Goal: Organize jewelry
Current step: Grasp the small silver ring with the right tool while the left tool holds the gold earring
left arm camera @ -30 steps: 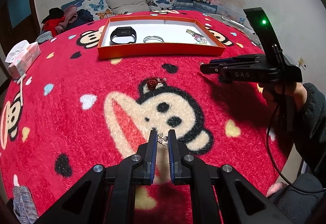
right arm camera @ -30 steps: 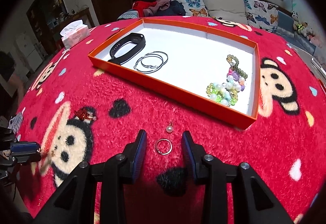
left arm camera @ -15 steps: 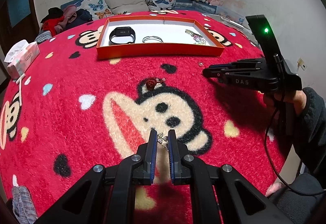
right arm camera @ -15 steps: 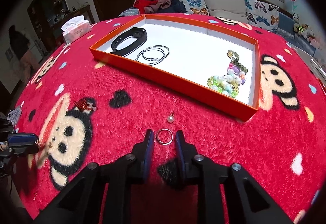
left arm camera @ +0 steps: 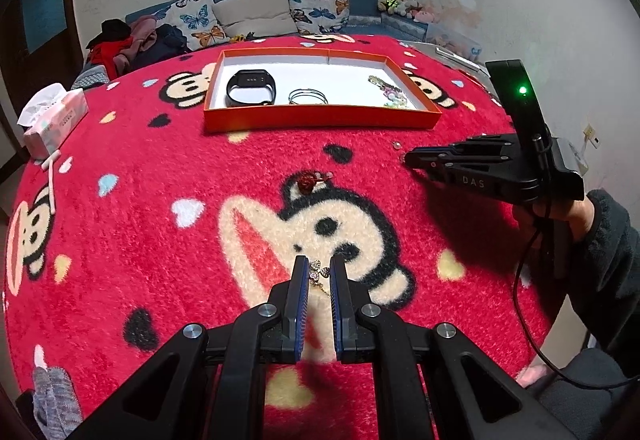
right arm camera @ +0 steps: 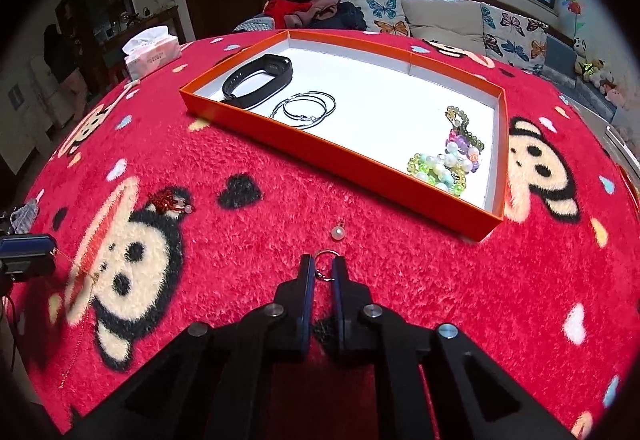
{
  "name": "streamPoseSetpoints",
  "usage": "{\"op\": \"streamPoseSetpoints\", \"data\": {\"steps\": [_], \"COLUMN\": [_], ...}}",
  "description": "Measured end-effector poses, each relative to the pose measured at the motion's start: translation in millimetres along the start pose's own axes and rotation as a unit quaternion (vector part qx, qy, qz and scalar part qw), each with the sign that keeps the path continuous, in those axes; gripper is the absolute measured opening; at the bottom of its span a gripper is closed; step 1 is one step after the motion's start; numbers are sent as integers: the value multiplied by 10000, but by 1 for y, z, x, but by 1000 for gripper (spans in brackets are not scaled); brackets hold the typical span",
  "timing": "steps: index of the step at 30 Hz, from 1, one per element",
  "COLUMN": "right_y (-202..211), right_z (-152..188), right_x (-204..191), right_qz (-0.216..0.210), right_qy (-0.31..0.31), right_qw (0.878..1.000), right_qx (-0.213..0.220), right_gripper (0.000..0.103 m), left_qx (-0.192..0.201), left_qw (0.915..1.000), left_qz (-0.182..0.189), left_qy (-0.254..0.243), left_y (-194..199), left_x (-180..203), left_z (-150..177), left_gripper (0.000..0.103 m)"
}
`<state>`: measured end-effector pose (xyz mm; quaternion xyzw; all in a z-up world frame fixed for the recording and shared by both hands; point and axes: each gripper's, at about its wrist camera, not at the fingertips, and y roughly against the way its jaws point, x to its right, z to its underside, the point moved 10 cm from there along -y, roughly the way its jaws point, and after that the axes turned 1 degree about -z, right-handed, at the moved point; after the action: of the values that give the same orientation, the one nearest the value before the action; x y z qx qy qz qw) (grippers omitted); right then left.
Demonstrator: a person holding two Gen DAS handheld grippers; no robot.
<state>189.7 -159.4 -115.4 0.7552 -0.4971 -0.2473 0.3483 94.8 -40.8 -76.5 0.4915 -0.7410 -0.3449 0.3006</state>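
Note:
An orange tray (left arm camera: 320,117) (right arm camera: 340,155) holds a black watch band (left arm camera: 250,87) (right arm camera: 258,79), thin hoops (left arm camera: 308,96) (right arm camera: 306,107) and bead bracelets (left arm camera: 390,92) (right arm camera: 450,159). My left gripper (left arm camera: 319,272) is shut on a gold necklace with a flower pendant (left arm camera: 317,270), whose chain trails in the right wrist view (right arm camera: 86,280). My right gripper (right arm camera: 320,272) (left arm camera: 408,159) is shut on a small silver ring (right arm camera: 326,255) on the red blanket. A pearl earring (right arm camera: 338,232) (left arm camera: 396,145) lies just beyond it. A red charm (left arm camera: 308,181) (right arm camera: 170,201) lies mid-blanket.
The red monkey-print blanket (left arm camera: 160,240) covers the whole surface. A tissue pack (left arm camera: 54,119) (right arm camera: 150,53) sits at the far left edge. A sofa with butterfly cushions (left arm camera: 256,13) stands behind the tray. The person's hand and cable (left arm camera: 560,224) are at the right.
My right gripper's jaws have closed from wide open onto the silver ring. My left gripper stays shut on the necklace and has hardly moved.

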Motion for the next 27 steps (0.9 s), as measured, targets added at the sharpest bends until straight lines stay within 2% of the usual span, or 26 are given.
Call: {"op": "streamPoseSetpoints", "data": {"steps": [5, 10, 21, 24, 26, 27], "right_y": [-1, -3, -6, -6, -4, -3], "right_z": [2, 2, 0, -1, -1, -1], "right_x": [5, 5, 1, -2, -3, -4], "right_qz": [-87, -126, 13, 44, -34, -44], "right_qy": [-139, -189, 39, 112, 86, 82], "right_qw": [9998, 9997, 10000, 9999, 10000, 10000], "right_qx": [-62, -74, -64, -54, -16, -4], "right_gripper": [13, 19, 20, 18, 9, 9], "left_qx": [-20, 17, -9, -2, 31, 46], "left_qw": [10000, 10000, 10000, 10000, 10000, 10000], "left_qz": [-18, -16, -1, 5, 17, 25], "left_qy": [24, 21, 34, 47, 31, 19], "left_y": [1, 3, 1, 2, 5, 5], "left_x": [-1, -1, -1, -1, 0, 0], "left_z": [1, -2, -3, -5, -7, -10], "left_gripper": [11, 11, 11, 11, 11, 11]}}
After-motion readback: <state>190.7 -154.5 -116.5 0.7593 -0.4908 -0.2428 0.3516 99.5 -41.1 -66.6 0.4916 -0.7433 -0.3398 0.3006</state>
